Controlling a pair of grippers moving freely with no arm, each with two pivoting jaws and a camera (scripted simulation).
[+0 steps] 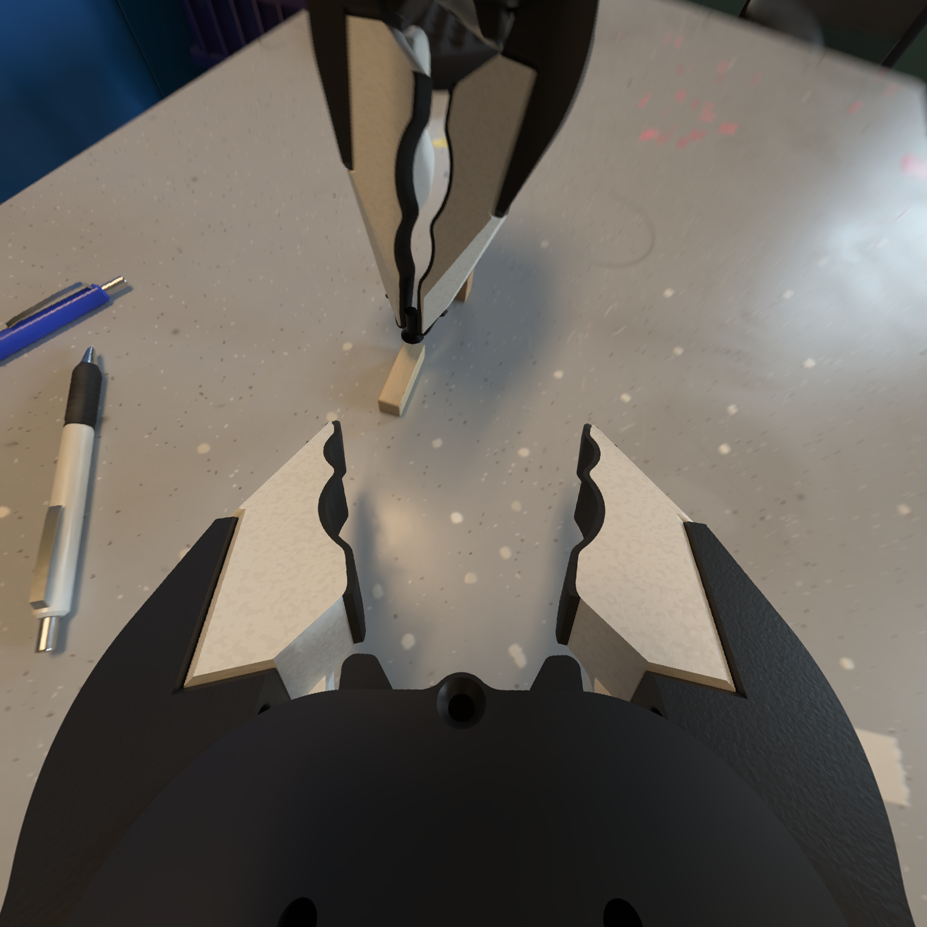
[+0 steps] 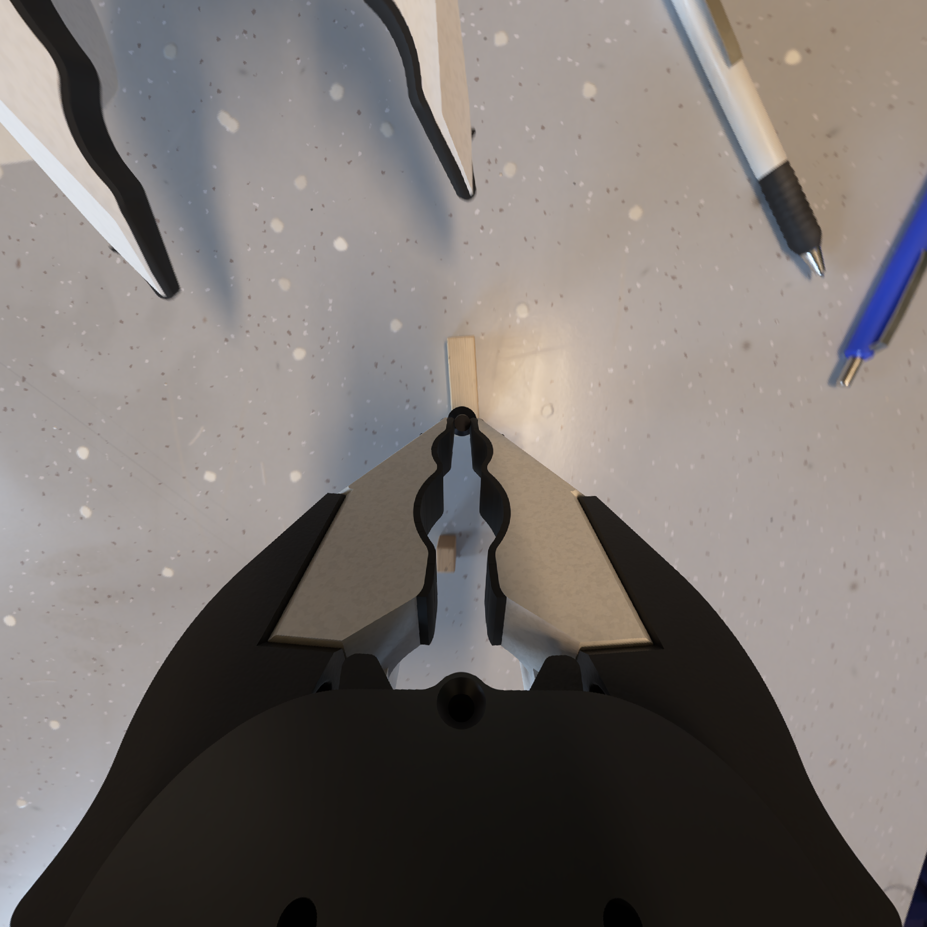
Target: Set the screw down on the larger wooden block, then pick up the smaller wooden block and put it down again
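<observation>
My right gripper point(image 2: 460, 427) points down at the table and is shut on a small black screw point(image 2: 459, 416). The screw's head sits at the near end of the larger wooden block point(image 2: 461, 371), a pale strip lying flat; I cannot tell whether they touch. The smaller wooden block point(image 2: 446, 552) shows through the gap between my right fingers, on the table behind the tips. In the left wrist view the right gripper point(image 1: 412, 321), screw point(image 1: 412, 335), larger block point(image 1: 401, 382) and smaller block point(image 1: 466, 291) lie ahead. My left gripper point(image 1: 461, 430) is open and empty, short of the larger block.
A white pen with a black grip point(image 1: 70, 481) and a blue pen point(image 1: 55, 311) lie at the left of the speckled grey table point(image 1: 652, 376). The table's edge runs along the far left. A strip of beige tape point(image 1: 883, 782) lies at the right.
</observation>
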